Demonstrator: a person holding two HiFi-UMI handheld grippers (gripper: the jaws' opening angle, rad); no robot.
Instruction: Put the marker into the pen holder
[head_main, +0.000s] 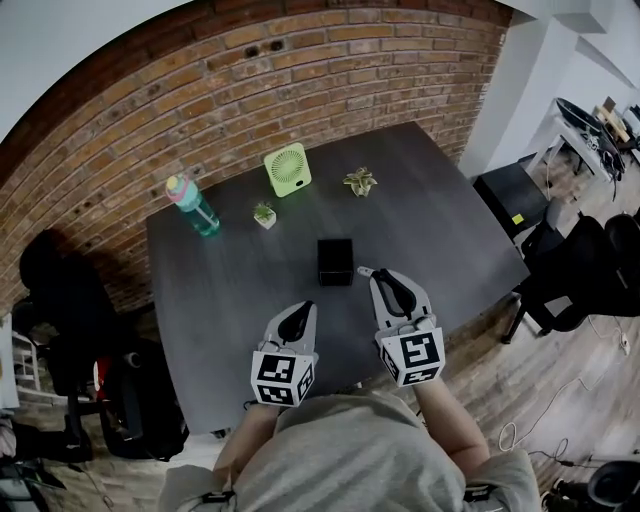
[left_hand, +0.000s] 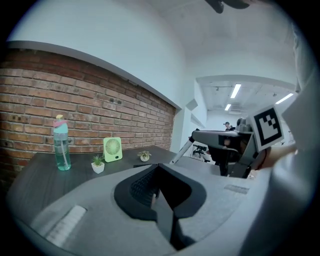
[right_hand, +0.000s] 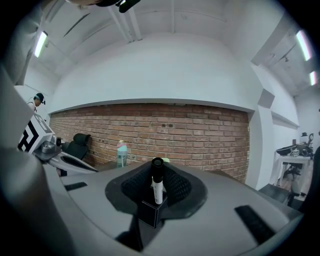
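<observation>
The black square pen holder (head_main: 335, 262) stands on the dark grey table (head_main: 230, 290). My right gripper (head_main: 378, 281) is shut on a marker (right_hand: 157, 183) with a white body and black cap, held nearly upright with the cap on top. Its lower end (head_main: 362, 270) pokes out just right of the pen holder. In the right gripper view that end lines up with the pen holder's (right_hand: 149, 212) top; whether it is inside I cannot tell. The left gripper view shows the marker (left_hand: 181, 151) slanting down from the right gripper (left_hand: 220, 145). My left gripper (head_main: 303, 311) hovers empty and shut, nearer the front edge.
Along the far side of the table stand a teal bottle (head_main: 192, 205), a green desk fan (head_main: 288, 168) and two small potted plants (head_main: 264, 214) (head_main: 360, 181). A brick wall runs behind. Black chairs (head_main: 575, 275) are at the right, and a bag (head_main: 135, 400) lies at the left.
</observation>
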